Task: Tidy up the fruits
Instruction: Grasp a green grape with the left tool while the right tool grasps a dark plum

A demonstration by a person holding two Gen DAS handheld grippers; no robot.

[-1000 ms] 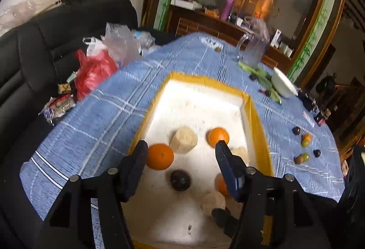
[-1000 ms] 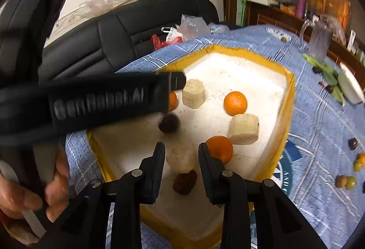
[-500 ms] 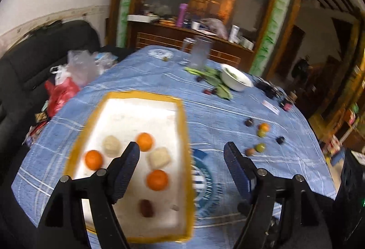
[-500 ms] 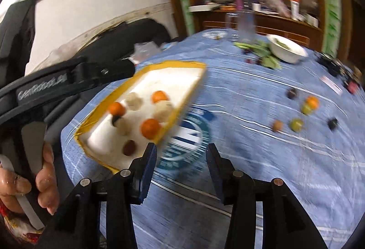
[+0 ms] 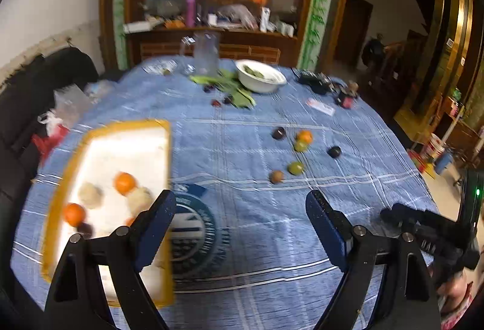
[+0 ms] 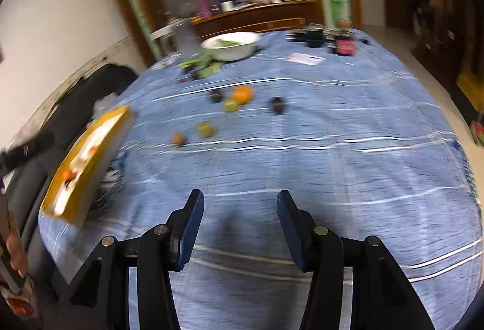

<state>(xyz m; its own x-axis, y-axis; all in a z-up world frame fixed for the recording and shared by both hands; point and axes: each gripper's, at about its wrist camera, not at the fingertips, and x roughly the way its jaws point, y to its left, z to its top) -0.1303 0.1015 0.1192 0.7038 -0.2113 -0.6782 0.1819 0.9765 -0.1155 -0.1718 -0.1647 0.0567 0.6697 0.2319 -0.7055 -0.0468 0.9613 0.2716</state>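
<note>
A yellow-rimmed white tray point(image 5: 99, 142) on the left of the blue cloth holds two oranges point(image 5: 124, 182), pale pieces and a dark fruit. Loose fruit lies mid-table: an orange point(image 5: 305, 136), two green fruits point(image 5: 295, 168), two dark ones point(image 5: 279, 133) and a brown one point(image 5: 276, 176). My left gripper point(image 5: 240, 203) hovers over bare cloth short of them, jaws opening, nothing between them. My right gripper point(image 6: 240, 200) is also over bare cloth, jaws opening and empty. Ahead of it lie the loose orange point(image 6: 242, 94) and brown fruit point(image 6: 178, 139), with the tray point(image 6: 90, 154) far left.
A white bowl point(image 5: 260, 76), green leaves point(image 5: 239, 94) and a clear pitcher point(image 5: 205, 53) stand at the table's far side. Small gadgets point(image 5: 317, 79) lie at far right. A black sofa point(image 5: 36, 88) with bags point(image 5: 60, 115) runs along the left.
Both grippers have swung right, away from the tray and toward the loose fruit. Both sets of jaws have widened. The right gripper no longer straddles a pale piece in the tray.
</note>
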